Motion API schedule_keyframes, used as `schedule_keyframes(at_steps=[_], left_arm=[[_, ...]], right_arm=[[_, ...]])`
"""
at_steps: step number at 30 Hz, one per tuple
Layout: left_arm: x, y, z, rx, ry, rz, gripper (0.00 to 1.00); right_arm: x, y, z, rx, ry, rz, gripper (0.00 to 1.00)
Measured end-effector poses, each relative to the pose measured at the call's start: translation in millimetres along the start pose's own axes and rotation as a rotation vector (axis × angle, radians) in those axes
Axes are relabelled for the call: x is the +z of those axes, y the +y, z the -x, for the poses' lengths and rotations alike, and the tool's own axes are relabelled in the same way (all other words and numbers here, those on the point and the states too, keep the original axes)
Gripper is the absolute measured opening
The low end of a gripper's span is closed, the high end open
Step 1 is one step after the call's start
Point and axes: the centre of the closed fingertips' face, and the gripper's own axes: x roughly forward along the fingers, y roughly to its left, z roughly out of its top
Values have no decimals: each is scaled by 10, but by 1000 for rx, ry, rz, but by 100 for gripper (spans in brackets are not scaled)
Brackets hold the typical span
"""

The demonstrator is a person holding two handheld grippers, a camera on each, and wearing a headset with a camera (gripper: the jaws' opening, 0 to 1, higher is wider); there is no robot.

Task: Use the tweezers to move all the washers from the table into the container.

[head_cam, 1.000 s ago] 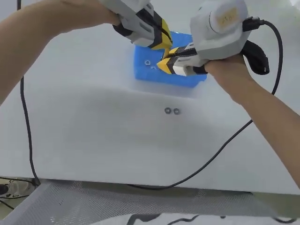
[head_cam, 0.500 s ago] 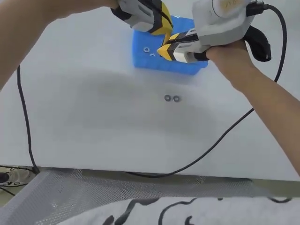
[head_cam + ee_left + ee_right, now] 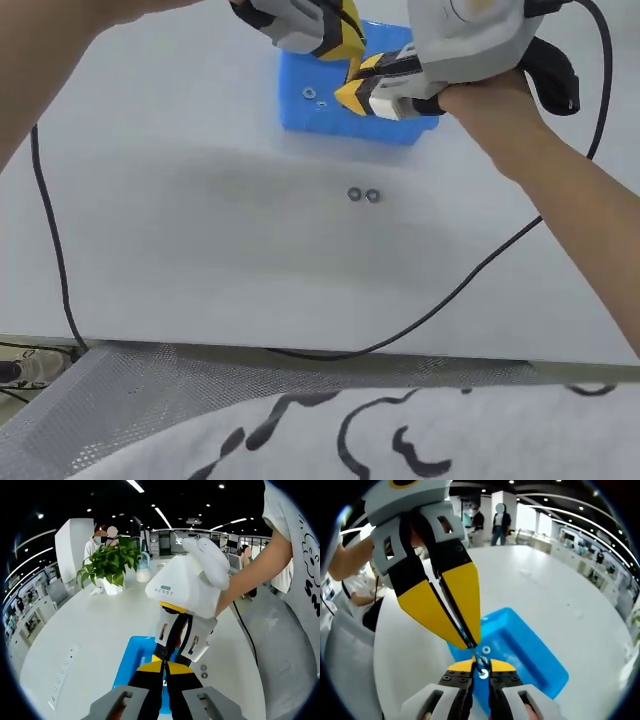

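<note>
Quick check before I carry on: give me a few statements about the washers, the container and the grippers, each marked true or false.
1. Two table washers lie on the table, outside the container. True.
2. Those two lie far apart. False: they sit side by side.
3. The container is red. False: it is blue.
4. The container holds no washers yet. False: at least two inner washers lie in it.
5. In the head view the left gripper and the right gripper are both up at the container. True.
</note>
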Motion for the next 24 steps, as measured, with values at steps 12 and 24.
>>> schedule_keyframes(at_steps=[12, 24], left_arm=[[229, -167, 218, 25, -22, -44, 0], [392, -413, 302, 33, -10, -96, 0]], right_arm=[[152, 137, 276, -53, -53, 28, 7], [228, 323, 537, -62, -102, 29, 7]])
